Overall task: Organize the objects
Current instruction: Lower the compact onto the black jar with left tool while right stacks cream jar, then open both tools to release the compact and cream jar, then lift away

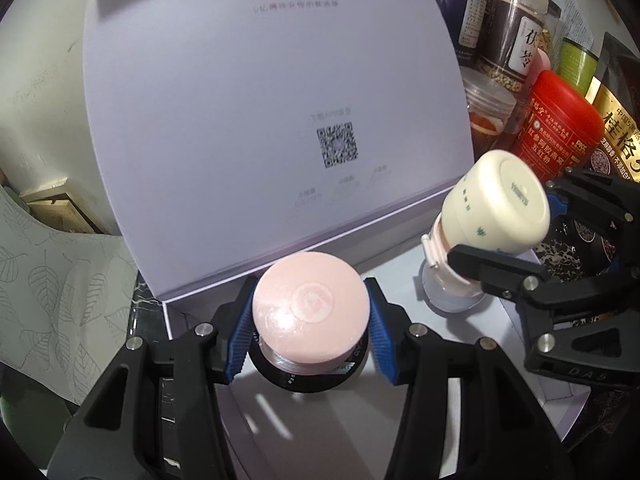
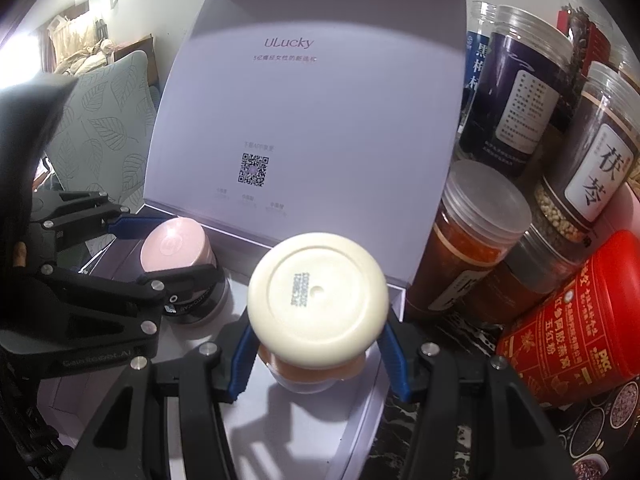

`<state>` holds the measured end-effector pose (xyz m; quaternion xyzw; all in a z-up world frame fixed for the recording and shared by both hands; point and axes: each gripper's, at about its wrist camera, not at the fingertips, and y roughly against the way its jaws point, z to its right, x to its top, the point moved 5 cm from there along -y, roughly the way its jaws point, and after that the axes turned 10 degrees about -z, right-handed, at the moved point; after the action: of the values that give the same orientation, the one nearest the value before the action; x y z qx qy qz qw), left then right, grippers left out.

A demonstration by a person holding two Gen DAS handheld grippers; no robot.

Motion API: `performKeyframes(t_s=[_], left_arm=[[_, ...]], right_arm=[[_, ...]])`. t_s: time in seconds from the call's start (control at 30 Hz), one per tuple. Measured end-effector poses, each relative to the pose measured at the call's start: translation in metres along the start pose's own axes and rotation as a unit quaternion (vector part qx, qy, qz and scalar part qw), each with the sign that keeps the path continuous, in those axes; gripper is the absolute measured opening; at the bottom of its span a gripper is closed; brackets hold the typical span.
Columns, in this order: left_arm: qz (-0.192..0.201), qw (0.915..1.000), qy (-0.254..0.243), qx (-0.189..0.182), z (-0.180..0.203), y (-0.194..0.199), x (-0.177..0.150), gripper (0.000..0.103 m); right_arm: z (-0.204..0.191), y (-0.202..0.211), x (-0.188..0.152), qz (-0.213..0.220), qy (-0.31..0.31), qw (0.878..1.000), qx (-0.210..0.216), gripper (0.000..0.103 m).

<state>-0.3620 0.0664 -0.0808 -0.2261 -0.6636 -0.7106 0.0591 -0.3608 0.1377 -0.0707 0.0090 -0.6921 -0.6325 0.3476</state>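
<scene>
White box (image 1: pixel 420 276) rim beside crowded jars (image 2: pixel 516 128)

Pink-lidded jar (image 1: pixel 310 312) with black band, upright in the open white box (image 1: pixel 400 276). Beside it, cream bottle (image 1: pixel 496 204) upside down on its clear cap, tilted.

Left gripper (image 1: pixel 310 334) grips a pink-lidded jar (image 1: pixel 310 312) by its sides, blue pads (image 1: pixel 240 338) pressed to the lid, jar over the floor of a white box (image 1: pixel 320 420). Box lid (image 1: pixel 260 80) stands open behind, printed "ULucky" with a QR code (image 1: pixel 337 145). To the right, the right gripper (image 1: pixel 516 240) clamps a cream bottle (image 1: pixel 498 208), held upside down and tilted, its clear cap (image 1: pixel 452 298) down at the box floor; clear jars (image 1: pixel 514 28) and a red tin (image 1: pixel 556 124) crowd behind it.
</scene>
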Motion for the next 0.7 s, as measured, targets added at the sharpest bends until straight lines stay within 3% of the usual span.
performKeyframes(t_s=[0.2,0.7], left_arm=[[-0.001,0.9997,0.012,-0.019,-0.001,-0.004,0.000,0.049],[-0.002,0.9998,0.012,-0.013,0.008,-0.010,-0.003,0.050]], right_arm=[[0.000,0.004,-0.009,-0.001,-0.004,1.000,0.006,0.055],[-0.004,0.011,-0.009,0.004,0.002,1.000,0.013,0.055]])
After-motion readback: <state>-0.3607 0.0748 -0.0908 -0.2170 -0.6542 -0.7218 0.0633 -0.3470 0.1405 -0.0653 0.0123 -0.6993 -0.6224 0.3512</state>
